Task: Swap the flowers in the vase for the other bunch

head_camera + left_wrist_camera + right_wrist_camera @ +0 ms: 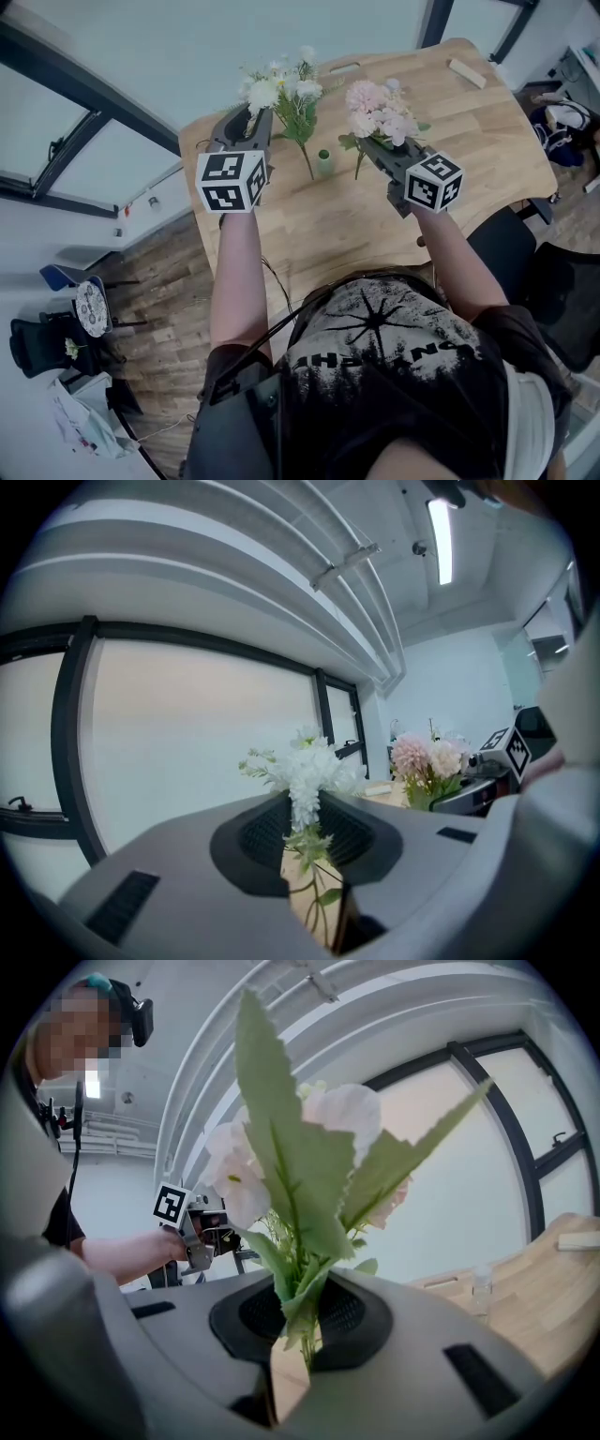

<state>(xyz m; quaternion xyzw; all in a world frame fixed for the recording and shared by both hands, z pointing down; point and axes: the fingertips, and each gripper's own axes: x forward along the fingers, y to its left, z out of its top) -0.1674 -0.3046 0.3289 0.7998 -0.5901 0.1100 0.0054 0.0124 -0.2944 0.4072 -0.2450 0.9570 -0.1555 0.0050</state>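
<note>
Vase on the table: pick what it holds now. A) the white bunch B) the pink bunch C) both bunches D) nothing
D: the vase stands empty, while the left gripper grips the white bunch and the right gripper the pink bunch.

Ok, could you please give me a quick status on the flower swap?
Left gripper shut on white flower bunch. Right gripper shut on pink flower bunch. Small green vase stands on wooden table between them, looks empty. Nothing blocking it.
</note>
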